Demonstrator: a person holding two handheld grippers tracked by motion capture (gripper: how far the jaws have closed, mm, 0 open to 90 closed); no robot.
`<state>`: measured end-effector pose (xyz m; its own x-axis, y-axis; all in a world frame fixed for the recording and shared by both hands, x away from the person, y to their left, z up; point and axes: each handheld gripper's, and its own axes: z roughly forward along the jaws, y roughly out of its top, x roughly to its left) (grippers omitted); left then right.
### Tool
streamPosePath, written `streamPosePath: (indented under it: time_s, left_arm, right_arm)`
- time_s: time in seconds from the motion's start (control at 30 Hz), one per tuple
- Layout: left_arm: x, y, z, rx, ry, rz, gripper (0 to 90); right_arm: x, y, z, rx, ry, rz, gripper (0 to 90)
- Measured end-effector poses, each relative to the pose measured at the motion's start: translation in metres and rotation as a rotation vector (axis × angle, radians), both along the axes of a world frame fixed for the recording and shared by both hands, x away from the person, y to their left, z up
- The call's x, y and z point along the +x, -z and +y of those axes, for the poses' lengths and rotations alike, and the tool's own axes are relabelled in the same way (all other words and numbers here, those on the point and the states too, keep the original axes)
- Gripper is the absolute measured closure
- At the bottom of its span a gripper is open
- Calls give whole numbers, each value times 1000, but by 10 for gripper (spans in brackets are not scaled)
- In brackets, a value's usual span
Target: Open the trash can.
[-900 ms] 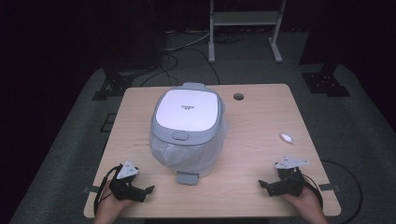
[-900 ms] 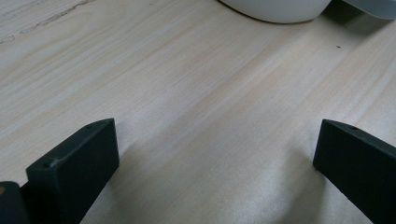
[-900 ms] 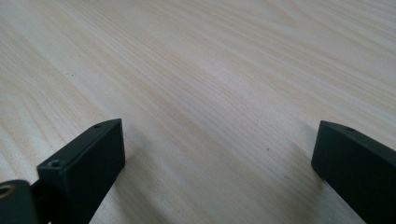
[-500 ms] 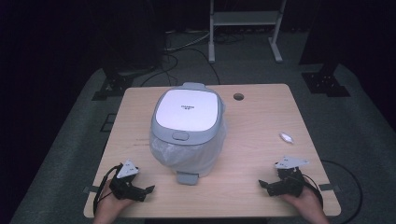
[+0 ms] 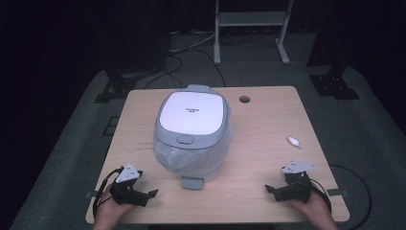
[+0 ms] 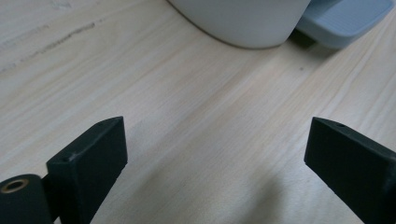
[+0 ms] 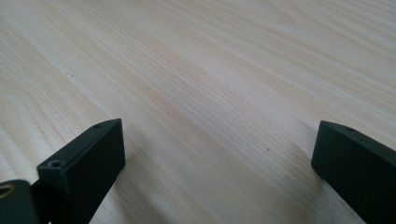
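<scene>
White-and-grey lidded rice cooker (image 5: 191,132) is sitting untouched on the pale wooden desk (image 5: 268,143), both grippers' jaws gaping wide, holding nothing.

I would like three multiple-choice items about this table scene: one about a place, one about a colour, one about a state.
1. Where does the small white wrapped item lie on the table?
A. right of the pedal bin
B. on the bin's lid
C. between the left gripper's jaws

2. What colour is the pedal of the pedal bin?
A. red
B. grey-blue
C. black

3. How do the jaws of the left gripper stand?
A. shut on the pedal
B. shut on nothing
C. open

Key: 1 A, it lies on bare wood right of the bin; 2 B, the left gripper view shows it grey-blue; 3 C, bare table lies between the jaws.
</scene>
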<state>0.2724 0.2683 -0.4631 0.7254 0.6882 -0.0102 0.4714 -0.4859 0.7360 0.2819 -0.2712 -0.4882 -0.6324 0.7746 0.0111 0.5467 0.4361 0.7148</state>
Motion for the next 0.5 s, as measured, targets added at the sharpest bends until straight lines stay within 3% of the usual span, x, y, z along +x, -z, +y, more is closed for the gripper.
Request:
streamPosePath:
  time_s: [0.17, 0.4, 0.5]
  left_arm:
    - [-6, -12, 3, -36, 15, -18, 99]
    - [-8, -21, 4, -51, 30, -20, 159]
    - [-9, -25, 5, -56, 35, -18, 225]
  right_arm:
    - [-1, 0, 0, 0, -3, 0, 17]
    - [-1, 0, 0, 0, -3, 0, 17]
    - [-1, 0, 0, -1, -3, 0, 17]
